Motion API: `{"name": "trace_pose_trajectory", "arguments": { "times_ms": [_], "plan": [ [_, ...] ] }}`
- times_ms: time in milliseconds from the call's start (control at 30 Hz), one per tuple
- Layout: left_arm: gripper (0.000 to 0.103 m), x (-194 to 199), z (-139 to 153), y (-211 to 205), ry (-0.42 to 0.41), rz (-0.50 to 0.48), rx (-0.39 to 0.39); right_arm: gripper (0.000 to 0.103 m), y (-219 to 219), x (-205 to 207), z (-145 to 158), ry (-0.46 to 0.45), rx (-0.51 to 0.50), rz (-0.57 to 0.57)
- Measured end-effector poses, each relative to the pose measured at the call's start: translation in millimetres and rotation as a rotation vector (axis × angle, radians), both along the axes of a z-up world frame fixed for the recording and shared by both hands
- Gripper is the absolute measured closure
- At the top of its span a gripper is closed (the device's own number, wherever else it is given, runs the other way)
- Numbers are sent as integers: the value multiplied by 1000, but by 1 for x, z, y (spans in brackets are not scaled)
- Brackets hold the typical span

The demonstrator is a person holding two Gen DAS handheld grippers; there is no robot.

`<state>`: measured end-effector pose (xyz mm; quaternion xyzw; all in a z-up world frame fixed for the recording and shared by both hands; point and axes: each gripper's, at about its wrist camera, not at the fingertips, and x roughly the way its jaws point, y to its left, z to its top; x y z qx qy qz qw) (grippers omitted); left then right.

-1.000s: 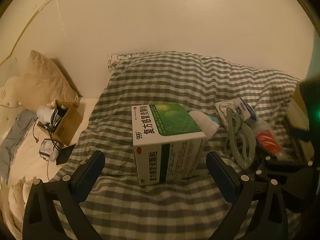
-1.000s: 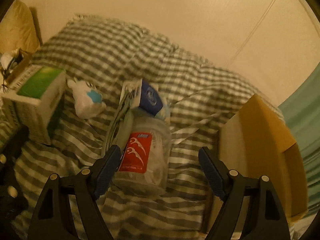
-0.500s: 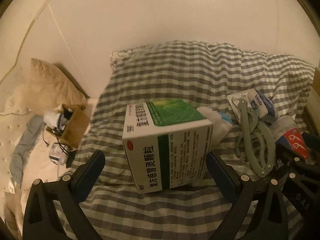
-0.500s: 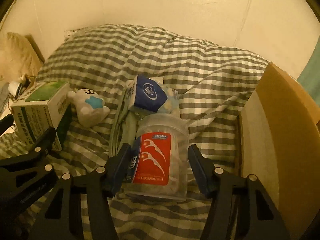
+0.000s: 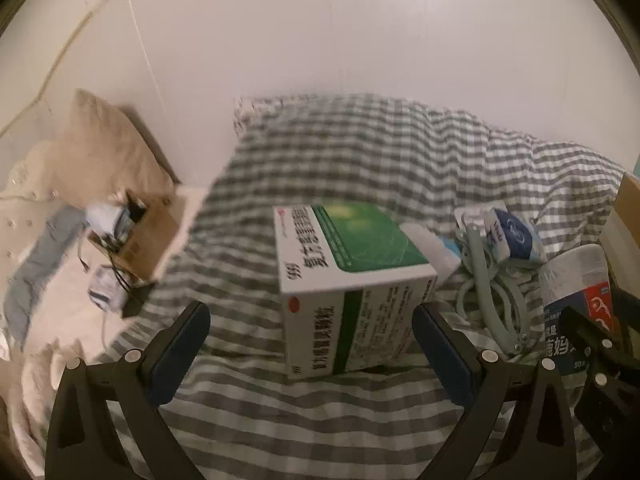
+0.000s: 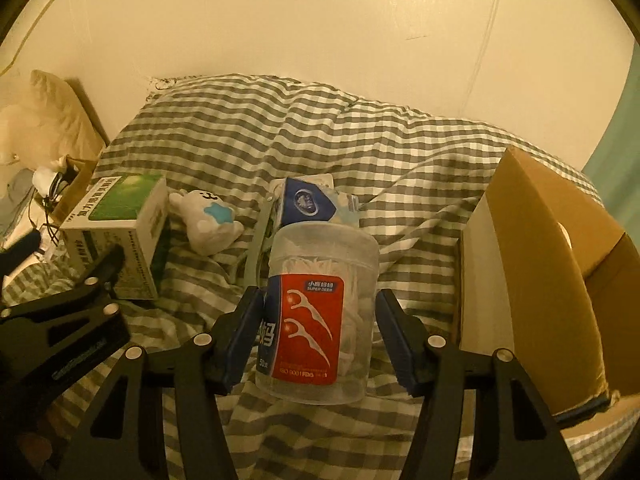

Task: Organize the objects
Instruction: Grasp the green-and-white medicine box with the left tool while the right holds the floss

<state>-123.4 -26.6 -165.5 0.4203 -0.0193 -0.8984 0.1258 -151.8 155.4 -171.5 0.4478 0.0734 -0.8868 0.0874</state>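
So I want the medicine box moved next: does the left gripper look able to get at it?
Probably yes: the left gripper is open with the medicine box just ahead, though off-centre toward one finger.

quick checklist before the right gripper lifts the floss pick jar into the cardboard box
1. Right gripper shut on floss pick jar: cannot tell, pads flank it but contact is unclear.
2. Jar lid on: ok.
3. Jar upright: ok, slight tilt.
4. Cardboard box within view to the right: ok; inside space: cannot tell.
5. Left gripper out of the path: ok, open by the medicine box.
6. Blue tissue pack free of jar: cannot tell.
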Motion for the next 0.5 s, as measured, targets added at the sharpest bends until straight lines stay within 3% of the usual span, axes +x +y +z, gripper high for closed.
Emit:
{"name": "trace_pose_trajectory", "arguments": {
  "times_ms": [200, 367, 500],
  "plan": [
    [0, -24, -9, 14, -7, -2, -21, 45, 0, -6, -5, -10, -14, 4],
    [0, -39, -14, 11, 10, 30, 26, 46, 1, -10, -11, -21, -24, 6],
    [0, -30, -17, 25, 6, 3, -25, 46, 2, -11, -13, -26, -28, 7]
  ]
}}
